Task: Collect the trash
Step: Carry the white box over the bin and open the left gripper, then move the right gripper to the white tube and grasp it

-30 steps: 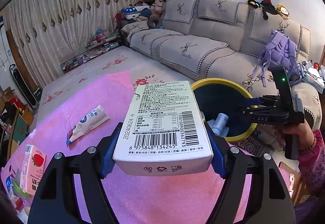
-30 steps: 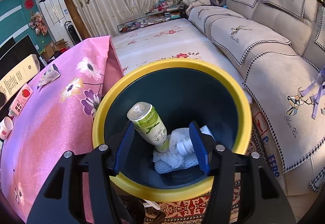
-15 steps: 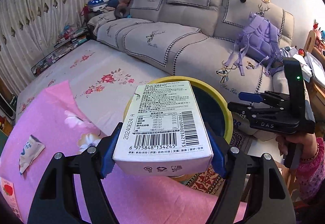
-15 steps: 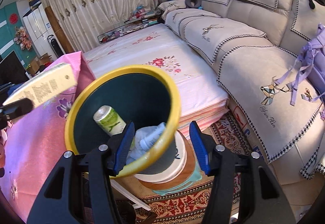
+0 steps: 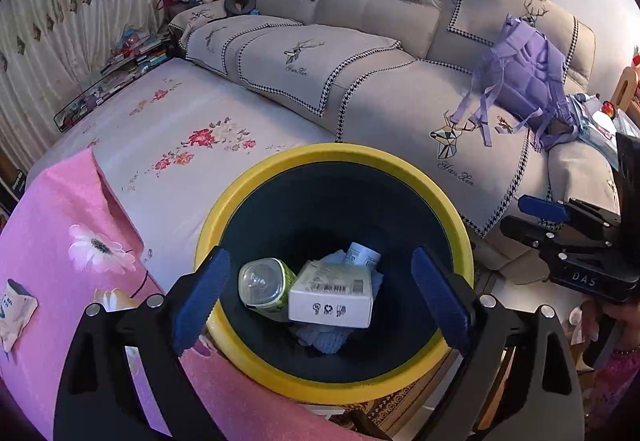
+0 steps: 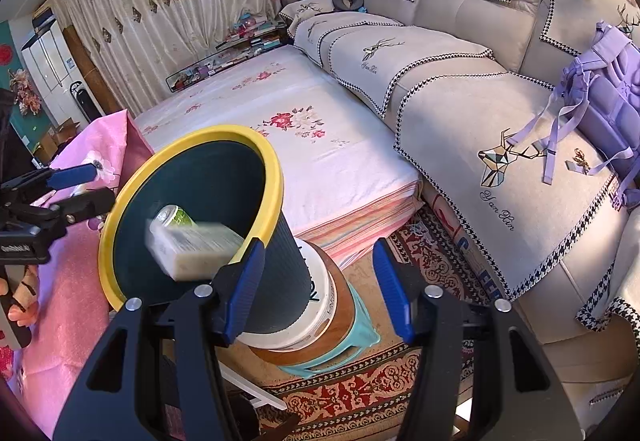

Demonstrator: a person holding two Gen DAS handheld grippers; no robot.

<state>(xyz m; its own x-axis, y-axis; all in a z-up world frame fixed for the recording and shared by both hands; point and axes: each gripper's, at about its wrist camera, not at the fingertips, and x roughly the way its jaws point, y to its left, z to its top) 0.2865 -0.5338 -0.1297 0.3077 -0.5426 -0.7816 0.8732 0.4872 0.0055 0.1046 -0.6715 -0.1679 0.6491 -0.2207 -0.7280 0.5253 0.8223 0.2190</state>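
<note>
one carton (image 5: 331, 297) more is in the yellow-rimmed bin (image 5: 280, 161), lying on top of the green bottle (image 5: 262, 287) and the crumpled cloth at the bottom; in your right wrist view it shows blurred inside the rim. your left gripper (image 5: 320, 293) hangs over the bin mouth, its jaws have just been opening and now stand wide with nothing between them, so that drop looks finished. your right gripper (image 6: 318, 283) sits beside the bin, on the sofa side, part-open and empty. what is left, as far as you can see: a small crumpled packet (image 5: 14, 311) lies on the pink cloth (image 5: 52, 209), well away from the bin at the left edge of your left view. more trash may lie outside the views; you cannot tell from here.
</note>
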